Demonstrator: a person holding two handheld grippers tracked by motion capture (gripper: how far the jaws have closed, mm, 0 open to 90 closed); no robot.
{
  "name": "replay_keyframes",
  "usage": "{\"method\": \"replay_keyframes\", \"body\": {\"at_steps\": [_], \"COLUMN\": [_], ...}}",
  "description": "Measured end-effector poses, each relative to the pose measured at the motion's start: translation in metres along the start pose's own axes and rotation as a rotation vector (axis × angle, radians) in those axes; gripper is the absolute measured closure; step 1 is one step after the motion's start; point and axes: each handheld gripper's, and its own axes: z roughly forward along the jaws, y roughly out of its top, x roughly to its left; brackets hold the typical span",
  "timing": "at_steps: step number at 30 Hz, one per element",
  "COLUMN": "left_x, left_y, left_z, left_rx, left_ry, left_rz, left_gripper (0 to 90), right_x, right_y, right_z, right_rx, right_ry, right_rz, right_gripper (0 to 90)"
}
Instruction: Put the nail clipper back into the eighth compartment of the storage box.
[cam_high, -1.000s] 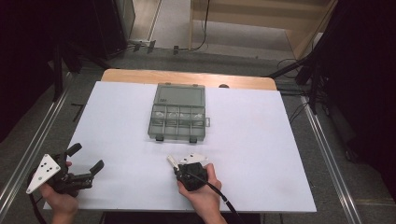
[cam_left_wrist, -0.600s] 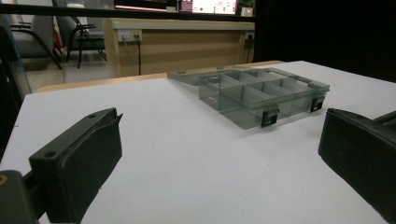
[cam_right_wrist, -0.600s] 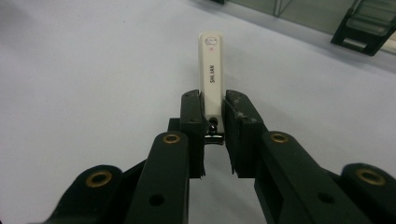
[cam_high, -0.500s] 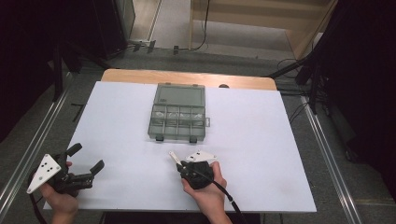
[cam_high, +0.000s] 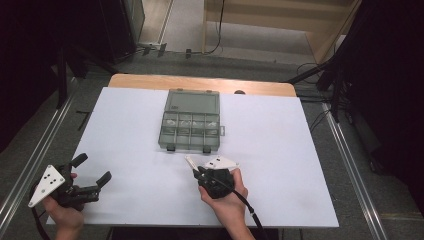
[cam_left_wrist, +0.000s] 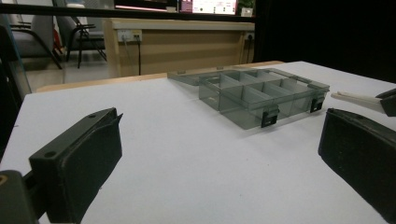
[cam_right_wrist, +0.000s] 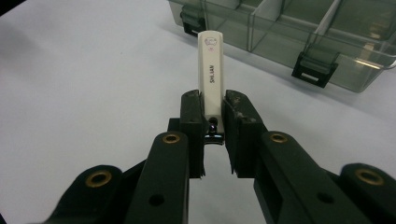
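Before the open compartment box (cam_high: 190, 125), clamped a white nail clipper (cam_right_wrist: 211, 70) in right gripper (cam_right_wrist: 213, 122).
Left gripper (cam_high: 91, 169) gaped empty; risked clipper slipping from shallow end-grip.

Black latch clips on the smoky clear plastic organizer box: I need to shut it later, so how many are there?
2, both on the box's near front wall: one toward its left corner, one toward its right.

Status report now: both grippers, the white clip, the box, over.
Right gripper shut on white nail clipper, tip pointing at open compartment box. Left gripper open, holding nothing, near table's left edge. Path to box clear.
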Motion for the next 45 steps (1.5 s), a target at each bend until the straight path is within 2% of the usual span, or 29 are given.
{"method": "replay_keyframes", "body": {"at_steps": [16,45], "left_x": [0.0,0.0], "left_y": [0.0,0.0], "left_z": [0.0,0.0], "left_rx": [0.0,0.001], "left_ry": [-0.001,-0.002], "left_rz": [0.0,-0.002], "left_gripper": [0.0,0.0], "right_x": [-0.019,-0.048], "right_y": [0.014,0.045], "right_z": [-0.004,0.003], "right_rx": [-0.04,-0.087], "right_ry": [-0.029,-0.064], "right_rz": [0.025,0.043], "right_gripper": [79.9,79.8]}}
